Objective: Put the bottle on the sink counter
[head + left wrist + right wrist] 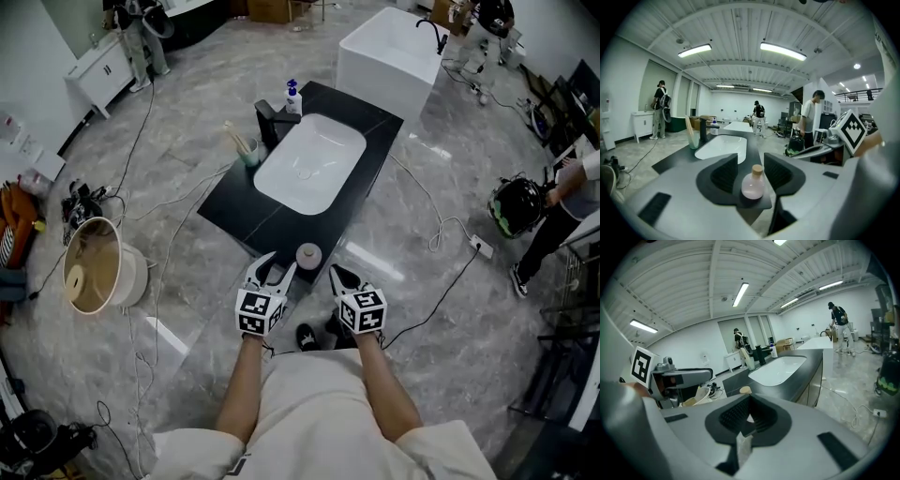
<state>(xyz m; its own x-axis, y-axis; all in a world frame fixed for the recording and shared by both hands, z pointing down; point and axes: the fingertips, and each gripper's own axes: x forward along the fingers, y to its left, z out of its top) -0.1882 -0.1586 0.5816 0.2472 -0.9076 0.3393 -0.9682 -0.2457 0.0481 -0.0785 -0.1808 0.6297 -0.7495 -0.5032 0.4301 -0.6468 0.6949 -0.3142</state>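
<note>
A small round pinkish bottle (pixel 307 255) with a cork stopper stands upright on the near corner of the black sink counter (pixel 234 202). My left gripper (pixel 277 265) is open just left of it. In the left gripper view the bottle (pixel 753 183) shows in the gap of the left gripper (pixel 751 161), just beyond the tips, with neither jaw touching it. My right gripper (pixel 336 274) hangs shut and empty off the counter's front edge, right of the bottle. In the right gripper view only the bottle's cork (pixel 745 390) peeks over the right gripper (pixel 746 405).
A white basin (pixel 309 159) fills the counter's middle. At its far end stand a black faucet (pixel 267 120), a soap dispenser (pixel 292 97) and a cup of sticks (pixel 248 150). A white tub (pixel 389 52) lies beyond, a round bin (pixel 94 267) left, cables across the floor, and people around.
</note>
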